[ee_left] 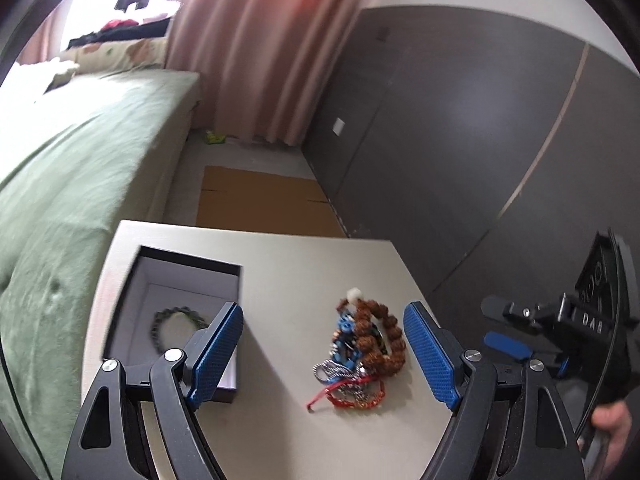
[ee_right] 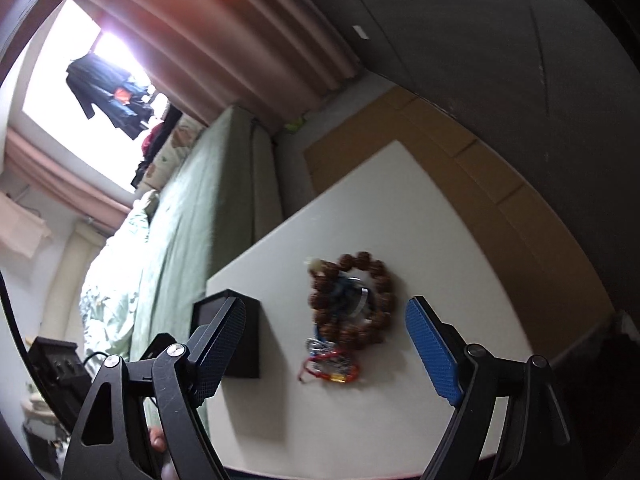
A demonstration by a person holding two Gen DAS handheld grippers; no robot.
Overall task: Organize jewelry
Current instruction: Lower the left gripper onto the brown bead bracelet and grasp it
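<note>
A tangled jewelry pile lies mid-table: a brown bead bracelet (ee_left: 378,332) (ee_right: 352,300), a blue piece (ee_left: 344,328), a silver chain (ee_left: 330,370) and a red cord bracelet (ee_left: 352,394) (ee_right: 332,372). To its left stands an open black box (ee_left: 172,316) (ee_right: 236,340) with a dark bead bracelet (ee_left: 176,324) inside. My left gripper (ee_left: 324,354) is open and hangs above the near side of the pile, holding nothing. My right gripper (ee_right: 326,350) is also open and empty, with the pile ahead between its blue pads (ee_right: 434,354). In the left wrist view the right gripper (ee_left: 500,326) shows at the table's right edge.
The white table (ee_left: 288,272) (ee_right: 440,240) stands beside a green-covered bed (ee_left: 80,168) (ee_right: 192,200). Flat cardboard (ee_left: 264,200) lies on the floor beyond it, by a dark grey wall (ee_left: 460,120) and pink curtains (ee_left: 260,40). A hand (ee_left: 612,420) grips the right tool.
</note>
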